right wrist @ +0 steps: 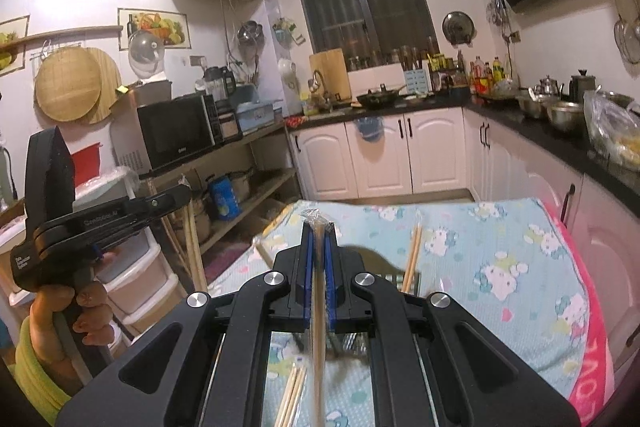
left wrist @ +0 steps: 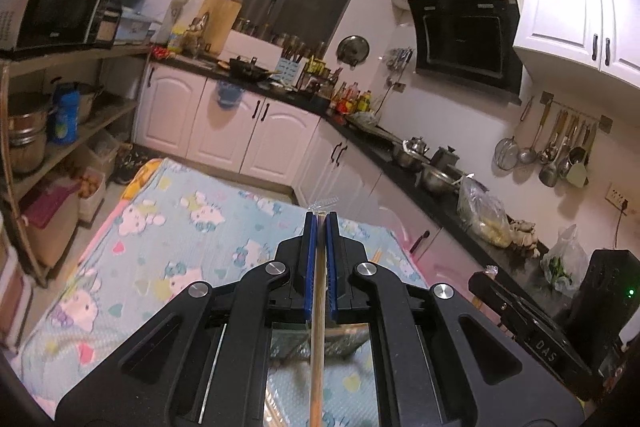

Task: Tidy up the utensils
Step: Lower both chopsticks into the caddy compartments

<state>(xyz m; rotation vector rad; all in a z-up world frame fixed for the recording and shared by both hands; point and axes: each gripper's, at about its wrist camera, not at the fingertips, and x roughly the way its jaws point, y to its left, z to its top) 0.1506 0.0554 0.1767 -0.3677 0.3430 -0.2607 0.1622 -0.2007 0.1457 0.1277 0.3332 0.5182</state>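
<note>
My left gripper (left wrist: 320,215) is shut on a pair of wrapped wooden chopsticks (left wrist: 318,327), held upright above the table; the clear wrapper tip sticks out past the fingertips. My right gripper (right wrist: 319,227) is shut on another wrapped pair of chopsticks (right wrist: 318,331), also raised above the table. More wrapped chopsticks lie on the cartoon-print tablecloth (right wrist: 500,259): one pair (right wrist: 412,259) right of my right gripper, one (right wrist: 294,391) below it, and one (right wrist: 266,251) near the left table edge. A metal rack (left wrist: 340,343) shows under the left gripper. The left gripper's body (right wrist: 100,223) shows at left in the right wrist view.
Kitchen counter (left wrist: 440,179) with pots, bottles and plastic bags runs along the right and back. A shelf unit (left wrist: 60,131) with a microwave (right wrist: 180,135) stands at left. White cabinets (right wrist: 380,155) lie beyond the table.
</note>
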